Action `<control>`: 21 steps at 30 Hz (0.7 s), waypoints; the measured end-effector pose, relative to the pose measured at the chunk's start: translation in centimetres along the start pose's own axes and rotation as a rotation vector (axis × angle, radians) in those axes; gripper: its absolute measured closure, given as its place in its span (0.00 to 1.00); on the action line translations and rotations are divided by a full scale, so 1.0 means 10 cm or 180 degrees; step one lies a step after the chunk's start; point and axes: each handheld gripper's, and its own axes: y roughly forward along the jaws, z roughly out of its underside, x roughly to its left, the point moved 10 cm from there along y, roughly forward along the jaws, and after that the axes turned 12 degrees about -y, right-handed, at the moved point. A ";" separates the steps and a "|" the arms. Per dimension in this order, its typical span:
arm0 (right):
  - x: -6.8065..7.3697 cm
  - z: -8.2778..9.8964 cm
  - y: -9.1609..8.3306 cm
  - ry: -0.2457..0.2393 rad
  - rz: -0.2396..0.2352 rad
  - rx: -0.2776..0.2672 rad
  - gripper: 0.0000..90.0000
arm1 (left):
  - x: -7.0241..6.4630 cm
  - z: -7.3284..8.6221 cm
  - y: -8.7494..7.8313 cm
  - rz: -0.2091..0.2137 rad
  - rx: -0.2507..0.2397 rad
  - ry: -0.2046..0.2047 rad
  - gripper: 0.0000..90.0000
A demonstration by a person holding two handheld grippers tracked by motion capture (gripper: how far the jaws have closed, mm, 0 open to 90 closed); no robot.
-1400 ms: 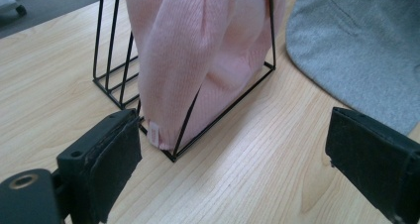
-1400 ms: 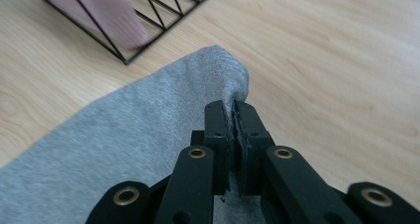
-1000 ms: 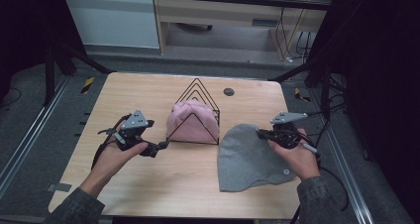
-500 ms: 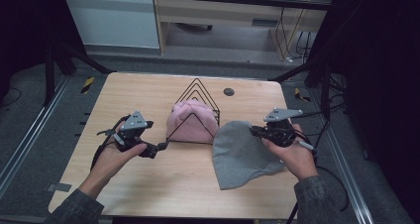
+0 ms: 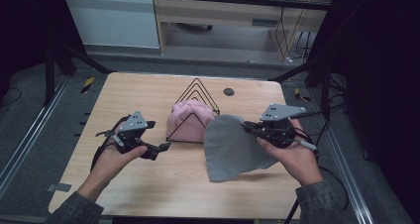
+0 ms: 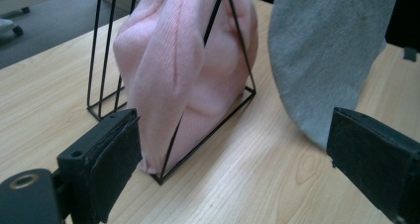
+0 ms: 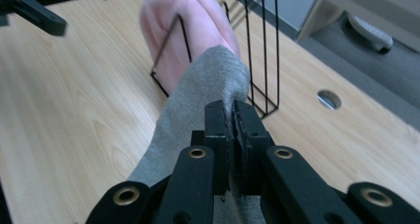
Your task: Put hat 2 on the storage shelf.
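1. While the right claw [image 5: 246,128] has its jaws pinched tight on one edge of the grey hat [image 5: 233,147], the cloth hangs from it, partly lifted off the table [image 5: 124,92].
2. Plain grey knit, rounded in outline, the grey hat droops below and to the claw's left, its lower part near the tabletop.
3. Just past the claw's tips stands the rack [image 5: 198,92], a black wire frame, with a pink hat [image 5: 188,120] tucked inside.
4. Farther across, the left claw [image 5: 159,147] gapes wide, holding nothing, aimed at the rack's near corner.
5. Bare wood lies before both claws; a round hole [image 5: 228,91] sits beyond the rack.
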 end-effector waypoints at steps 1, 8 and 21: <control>0.01 -0.06 -0.02 -0.0032 0.0000 -0.0014 0.96 | -0.03 -0.02 -0.01 0.0017 -0.0027 -0.0007 0.07; 0.08 -0.40 -0.11 -0.0192 -0.0031 -0.0110 0.96 | -0.14 -0.06 -0.08 0.0048 -0.0079 0.0050 0.08; 0.17 -0.83 -0.14 -0.0356 -0.0126 -0.0232 0.96 | -0.37 -0.07 -0.07 0.0169 -0.0183 0.0060 0.17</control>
